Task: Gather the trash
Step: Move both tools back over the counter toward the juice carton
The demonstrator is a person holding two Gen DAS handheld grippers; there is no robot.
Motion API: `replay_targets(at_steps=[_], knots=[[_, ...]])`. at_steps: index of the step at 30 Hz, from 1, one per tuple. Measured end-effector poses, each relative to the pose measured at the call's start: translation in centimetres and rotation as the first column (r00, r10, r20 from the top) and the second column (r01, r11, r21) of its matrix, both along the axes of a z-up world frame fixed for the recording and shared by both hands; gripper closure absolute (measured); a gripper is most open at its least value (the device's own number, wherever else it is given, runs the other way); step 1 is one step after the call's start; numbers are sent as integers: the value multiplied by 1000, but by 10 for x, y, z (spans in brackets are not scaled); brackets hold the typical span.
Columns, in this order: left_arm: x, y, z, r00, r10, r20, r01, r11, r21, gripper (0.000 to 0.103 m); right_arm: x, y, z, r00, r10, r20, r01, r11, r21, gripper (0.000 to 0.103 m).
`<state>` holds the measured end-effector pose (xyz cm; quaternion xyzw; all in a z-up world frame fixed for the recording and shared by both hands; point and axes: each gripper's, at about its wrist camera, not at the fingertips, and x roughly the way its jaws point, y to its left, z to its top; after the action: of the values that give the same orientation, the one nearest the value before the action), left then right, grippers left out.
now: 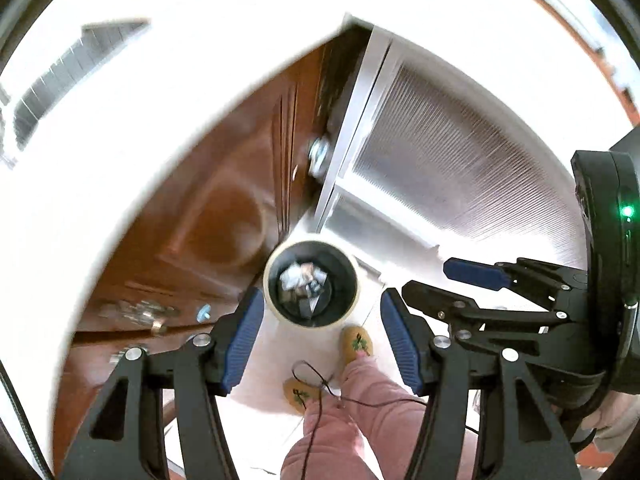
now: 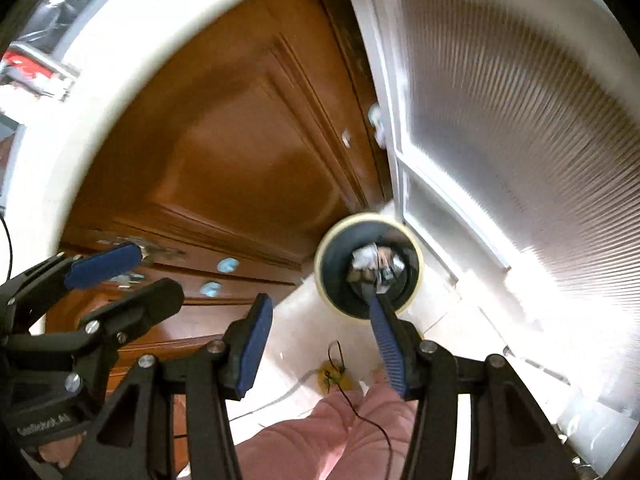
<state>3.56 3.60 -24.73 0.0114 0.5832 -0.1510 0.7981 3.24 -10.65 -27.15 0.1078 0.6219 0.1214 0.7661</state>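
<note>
Pale floor tiles below hold a round bin of crumpled trash, beside a wooden door. Left gripper and right gripper hang above it, fingers half-open and empty. Likely between pickups; next, find more trash.

Wooden cabinet doors beside ribbed glass door (yellow slippers below)

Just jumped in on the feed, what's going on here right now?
A person holds both grippers above a round bin on the floor by a wooden door. The left gripper and right gripper are open and empty. Crumpled trash already lies in the bin. The person's slippers are beside it.
</note>
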Motion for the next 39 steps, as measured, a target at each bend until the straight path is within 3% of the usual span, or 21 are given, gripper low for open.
replay_targets(at_steps=[5, 9, 15, 21, 27, 33, 39], knots=[[-7, 15, 78, 995, -1, 102, 3, 1000, -21, 44, -9, 5, 90, 991, 5, 133, -6, 1000, 5, 52], [-7, 27, 126, 986, 19, 167, -9, 998, -59, 36, -16, 2, 142, 972, -3, 235, 4, 1000, -3, 52], [1, 40, 188, 973, 51, 225, -27, 994, -110, 34, -22, 0, 207, 937, -21, 349, 27, 1000, -14, 51], [24, 49, 226, 968, 83, 236, -56, 991, -119, 30, -14, -6, 248, 912, -26, 410, 35, 999, -14, 46], [62, 53, 248, 964, 119, 237, -89, 987, -133, 30, 20, -16, 278, 890, -8, 455, 31, 999, -43, 45], [120, 41, 272, 957, 144, 250, -116, 985, -127, 30, 81, -38, 306, 868, 18, 497, 5, 999, -46, 38], [201, 19, 283, 957, 198, 211, -177, 977, -115, 29, 171, -61, 318, 858, 97, 504, -65, 995, -81, 37]])
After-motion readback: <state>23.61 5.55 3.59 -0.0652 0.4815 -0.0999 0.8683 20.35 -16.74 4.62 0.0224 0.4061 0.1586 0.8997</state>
